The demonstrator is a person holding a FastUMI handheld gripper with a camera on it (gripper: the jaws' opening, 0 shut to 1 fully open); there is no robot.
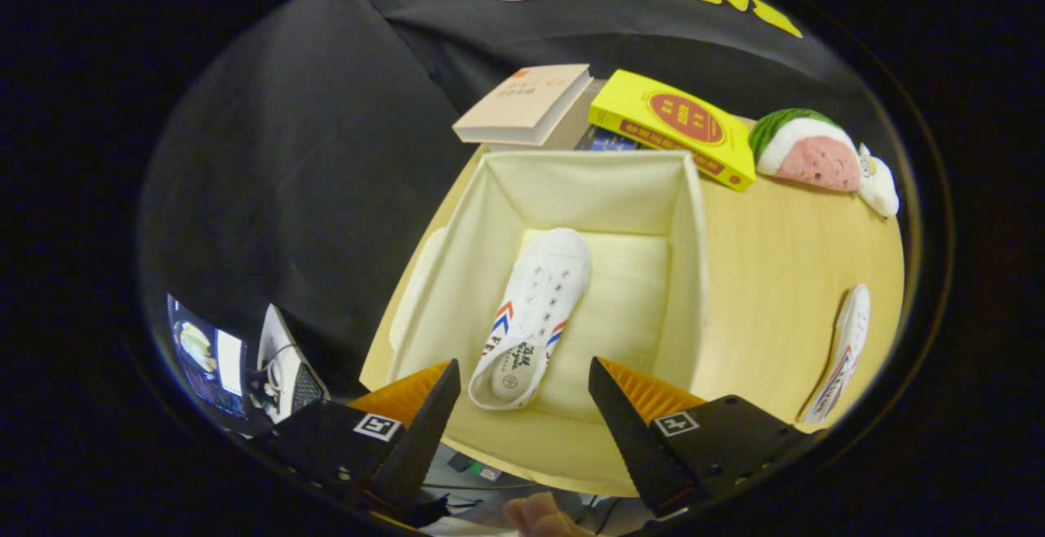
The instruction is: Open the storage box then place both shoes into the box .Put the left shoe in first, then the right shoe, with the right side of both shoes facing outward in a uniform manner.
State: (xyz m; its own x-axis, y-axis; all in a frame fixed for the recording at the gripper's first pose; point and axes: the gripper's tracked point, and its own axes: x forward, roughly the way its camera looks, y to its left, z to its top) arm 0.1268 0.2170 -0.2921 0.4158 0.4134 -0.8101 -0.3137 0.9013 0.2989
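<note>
Fingers of the gripper [522, 382] stand spread wide apart and released, grasping nothing, poised above the near wall of the storage box [690, 276]. Storage box: open, cream fabric lining, resting on the pale wooden surface [784, 276]. One white shoe [535, 312] with red and blue side stripes lies on the floor of the box, toe toward the far wall, heel toward the near wall and showing just ahead of the gap between the fingers; it touches neither finger. A second white shoe [841, 349] lies on the surface outside the box, well apart from its right wall. Beyond the far wall of the box: a beige book [526, 100] raised on a support, a yellow book [673, 125] beside it, and farther right a watermelon-slice plush [804, 149] with a small white plush [878, 182] touching it. Left of the box, off the surface, a lit screen [204, 353]. A fingertip of the person [539, 517] shows below the fingers.
</note>
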